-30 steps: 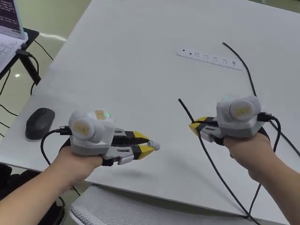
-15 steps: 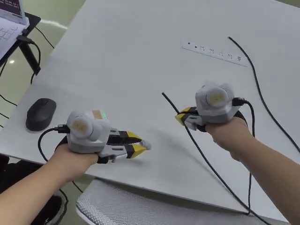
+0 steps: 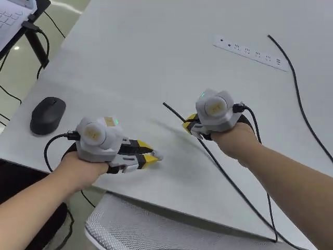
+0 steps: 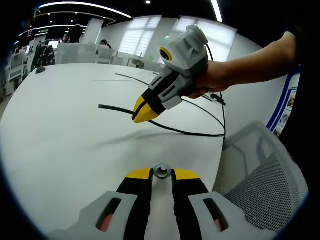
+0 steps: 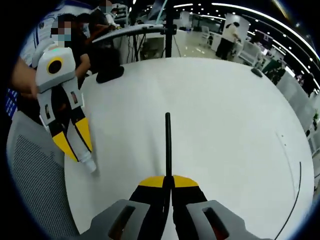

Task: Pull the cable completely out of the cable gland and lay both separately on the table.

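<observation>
The left gripper [image 3: 147, 157] has its yellow-tipped jaws pinching the small grey cable gland [image 4: 161, 171], held near the front edge of the white table [image 3: 135, 57]. The right gripper [image 3: 188, 125] is pressed together on the black cable [image 5: 167, 145], whose short free end sticks out past the jaws over the tabletop while the rest trails back past the person's arm and off the near edge. Gland and cable are well apart, between a black computer mouse [image 3: 48, 114] and a white power strip [image 3: 250, 51].
</observation>
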The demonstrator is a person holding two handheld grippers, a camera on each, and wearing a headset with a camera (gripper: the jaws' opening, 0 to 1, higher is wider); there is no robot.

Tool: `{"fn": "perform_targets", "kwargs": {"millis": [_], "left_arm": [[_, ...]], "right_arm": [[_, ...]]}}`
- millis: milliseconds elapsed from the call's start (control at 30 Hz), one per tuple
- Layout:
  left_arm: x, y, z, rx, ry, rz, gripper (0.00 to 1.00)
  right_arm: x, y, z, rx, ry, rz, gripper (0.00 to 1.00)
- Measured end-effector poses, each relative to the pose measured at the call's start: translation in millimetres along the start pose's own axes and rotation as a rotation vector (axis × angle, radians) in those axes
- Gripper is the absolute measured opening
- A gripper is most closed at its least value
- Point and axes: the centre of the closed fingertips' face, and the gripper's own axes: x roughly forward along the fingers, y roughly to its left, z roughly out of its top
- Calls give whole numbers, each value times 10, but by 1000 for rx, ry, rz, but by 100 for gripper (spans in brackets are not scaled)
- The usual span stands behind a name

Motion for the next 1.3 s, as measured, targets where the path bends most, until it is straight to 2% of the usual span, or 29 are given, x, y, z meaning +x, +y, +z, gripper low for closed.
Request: {"fn": "perform_targets", "kwargs": {"millis": [200,400,533,600,700,967,1033,1133,1300], "left_arm": [[-13,93,-89,-3,16,9,15],[-7,140,-134,-3,22,5,15],[-8,160,-131,-4,19,7,15],[-4,177,-149,19,31,12,15],[7,181,-156,16,29,8,15],[-1,196,-175,21,30,12,15],[-4,193,-203,49,45,15,15],[-9,183,-212,50,50,11,15],[-16,199,-275,69,84,21,15]], "right_arm": [[152,170,-47,-107,41,44,0],[224,235,-71,-138,62,63,0],[240,244,-72,-128,64,73,0],[237,247,-70,-116,61,75,0],[243,243,-75,-146,63,72,0],[240,240,-75,-136,64,58,0],[240,239,-77,-130,64,60,0],[237,243,-81,-118,65,64,0],[227,254,-82,-112,68,65,1]]}}
